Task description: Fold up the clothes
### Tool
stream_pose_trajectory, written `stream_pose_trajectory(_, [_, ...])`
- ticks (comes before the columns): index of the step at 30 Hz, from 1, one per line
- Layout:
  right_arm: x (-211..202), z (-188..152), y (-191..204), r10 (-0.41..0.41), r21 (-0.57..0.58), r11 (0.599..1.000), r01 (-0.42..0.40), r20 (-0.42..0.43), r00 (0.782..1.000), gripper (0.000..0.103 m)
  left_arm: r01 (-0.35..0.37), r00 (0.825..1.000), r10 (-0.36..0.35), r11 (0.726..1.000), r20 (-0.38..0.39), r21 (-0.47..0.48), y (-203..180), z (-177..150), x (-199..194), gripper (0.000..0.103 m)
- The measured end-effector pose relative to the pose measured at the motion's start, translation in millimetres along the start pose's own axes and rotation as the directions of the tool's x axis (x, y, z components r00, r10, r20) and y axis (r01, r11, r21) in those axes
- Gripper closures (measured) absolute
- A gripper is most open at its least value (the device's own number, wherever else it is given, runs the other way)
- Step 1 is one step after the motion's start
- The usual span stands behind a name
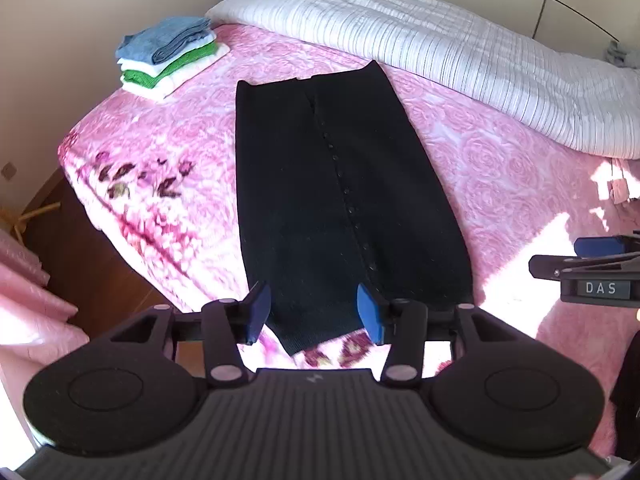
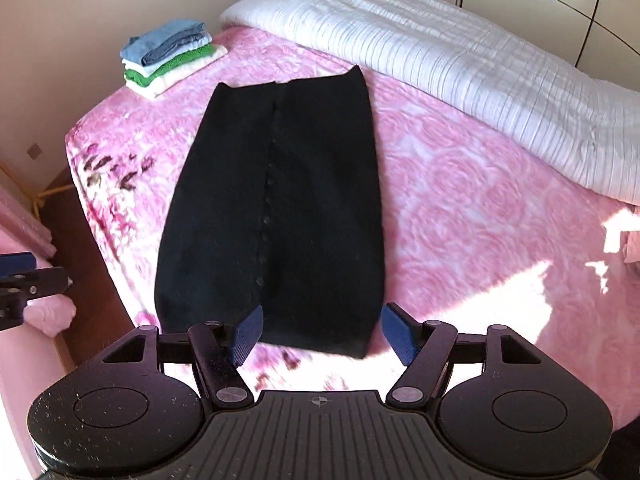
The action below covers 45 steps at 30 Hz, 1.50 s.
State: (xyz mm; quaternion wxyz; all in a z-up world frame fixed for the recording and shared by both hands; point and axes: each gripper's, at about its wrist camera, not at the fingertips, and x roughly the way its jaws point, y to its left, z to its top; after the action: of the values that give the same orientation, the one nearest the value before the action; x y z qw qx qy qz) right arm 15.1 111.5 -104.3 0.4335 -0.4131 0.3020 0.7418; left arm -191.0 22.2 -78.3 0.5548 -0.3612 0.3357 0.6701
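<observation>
One black garment [image 1: 340, 200]; one folded stack [image 1: 172, 56]

White striped quilt [image 1: 460, 64] on pink bedspread [image 1: 500, 184]

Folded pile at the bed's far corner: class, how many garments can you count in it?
4 visible in the pile: blue on top, white beneath, green third, white at the bottom. Thinner pieces may be hidden between them.
</observation>
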Motion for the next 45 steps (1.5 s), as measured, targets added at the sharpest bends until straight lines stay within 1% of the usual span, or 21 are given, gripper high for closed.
stream_pose_trajectory(4, [-9,-11,-8,0.008,-0.035,0.999,-0.008,-0.011,1.000,0.034,-0.023,1.000,0.023,0.999,-0.005,-0.047,-10,-16,-12,0.059])
stream_pose_trajectory(11, [-26,-22,-12,0.031,-0.090,0.995,-0.030,0.001,1.000,0.034,-0.063,0.997,0.065,0.995,0.028,-0.078,-22,-28,-30,0.059])
stream_pose_trajectory(15, [-33,-25,-16,0.043,-0.103,0.994,-0.042,0.007,0.999,0.034,-0.071,0.996,0.075,0.994,0.041,-0.082,-29,-29,-36,0.058])
stream_pose_trajectory(17, [-36,-26,-18,0.046,-0.106,0.993,-0.045,0.009,0.999,0.034,-0.075,0.996,0.080,0.992,0.043,-0.103,-32,-29,-38,0.058])
stream_pose_trajectory(24, [-40,-25,-28,0.056,-0.088,0.995,-0.053,0.025,0.998,0.034,-0.087,0.993,0.093,0.992,0.067,-0.092,-42,-25,-43,0.058])
stream_pose_trajectory(28, [-42,-20,-28,0.054,-0.089,0.995,-0.051,0.035,0.998,0.034,-0.095,0.991,0.103,0.991,0.086,-0.093,-42,-22,-45,0.054])
stream_pose_trajectory(31, [-43,-17,-25,0.047,-0.097,0.994,-0.043,0.042,0.998,0.034,-0.100,0.990,0.109,0.991,0.092,-0.092,-41,-19,-46,0.054])
stream_pose_trajectory(39, [-40,-10,-15,0.036,-0.117,0.993,-0.032,0.039,0.999,0.034,-0.107,0.991,0.113,0.990,0.066,-0.091,-34,-16,-40,0.054])
stream_pose_trajectory(45, [-29,-7,-11,0.049,-0.126,0.991,-0.048,0.009,0.999,0.034,-0.125,0.991,0.129,0.988,0.041,-0.086,-31,-16,-33,0.054])
